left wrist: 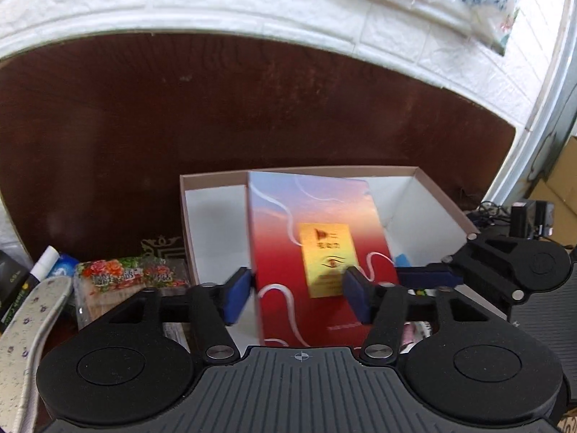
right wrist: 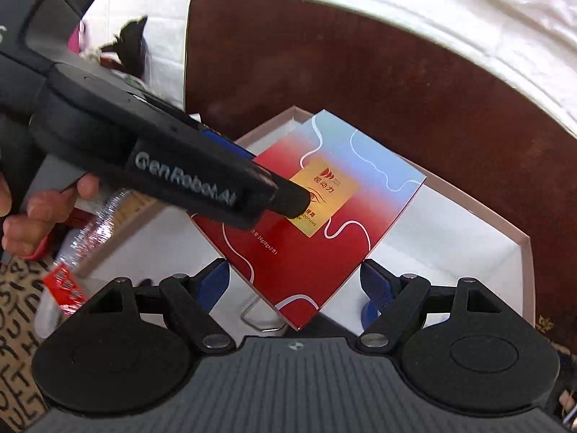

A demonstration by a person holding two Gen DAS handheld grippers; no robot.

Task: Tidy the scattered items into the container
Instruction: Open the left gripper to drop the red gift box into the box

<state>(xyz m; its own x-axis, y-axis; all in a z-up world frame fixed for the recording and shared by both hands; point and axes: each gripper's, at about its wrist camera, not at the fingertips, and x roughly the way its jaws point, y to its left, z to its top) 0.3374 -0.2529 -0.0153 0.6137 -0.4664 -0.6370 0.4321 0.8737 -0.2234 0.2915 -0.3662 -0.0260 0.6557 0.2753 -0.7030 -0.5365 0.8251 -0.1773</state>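
My left gripper [left wrist: 297, 294] has its blue pads spread apart, with the red-and-blue box [left wrist: 317, 252] lying between and beyond them. The left pad [left wrist: 236, 296] sits just beside the box's left edge; the right pad [left wrist: 357, 299] overlaps the box's face in this view, and I cannot tell whether either pad touches it. No pad visibly presses the box.

The box lies inside the open cardboard container [left wrist: 216, 180], a shallow tray with a white floor and a pinkish rim, standing on a dark brown table [left wrist: 180, 108]. The box is tilted, its far blue end raised against the container's back wall, its red end toward me. Its long axis runs away from me, from near to far, leaning slightly leftward at the top.

From my right wrist, the same box [right wrist: 306, 252] appears as a diamond, one corner pointing at my right gripper [right wrist: 295, 281]. Those jaws also stand wide apart, the corner lying between them; whether it touches them I cannot tell. My left gripper's finger [right wrist: 230, 187] crosses over the box's gold label [right wrist: 335, 180].

Left of the container lie a floral packet [left wrist: 122, 270], a patterned insole [left wrist: 29, 317] and a tube [left wrist: 45, 263].
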